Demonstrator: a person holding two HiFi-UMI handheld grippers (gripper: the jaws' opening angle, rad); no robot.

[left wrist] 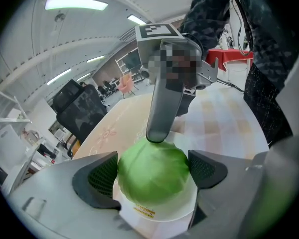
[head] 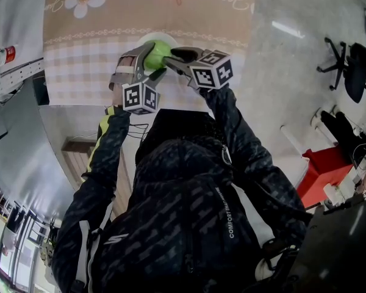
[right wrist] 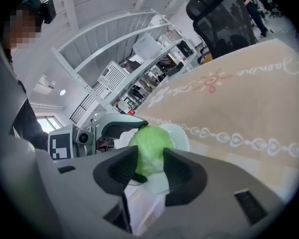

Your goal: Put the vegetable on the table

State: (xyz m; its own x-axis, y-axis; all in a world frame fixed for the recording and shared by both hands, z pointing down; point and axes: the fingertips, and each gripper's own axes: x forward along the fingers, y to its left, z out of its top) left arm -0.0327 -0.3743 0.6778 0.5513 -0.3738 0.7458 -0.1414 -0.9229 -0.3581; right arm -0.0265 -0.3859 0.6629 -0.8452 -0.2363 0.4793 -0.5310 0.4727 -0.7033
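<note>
Cabbage (head: 159,53) in a bowl (head: 147,38), gripped from both sides over the table (head: 110,72).
Just left of the head view's upper centre, the left gripper (left wrist: 150,172) is spread wide, and its jaws are pressed against the white bowl's sides. The green cabbage is seated in that bowl, over the patterned cloth's near edge; whether the bowl rests on the table cannot be told. Further right, the right gripper (right wrist: 149,166) is pinched on the cabbage, with one jaw on each flank.
</note>
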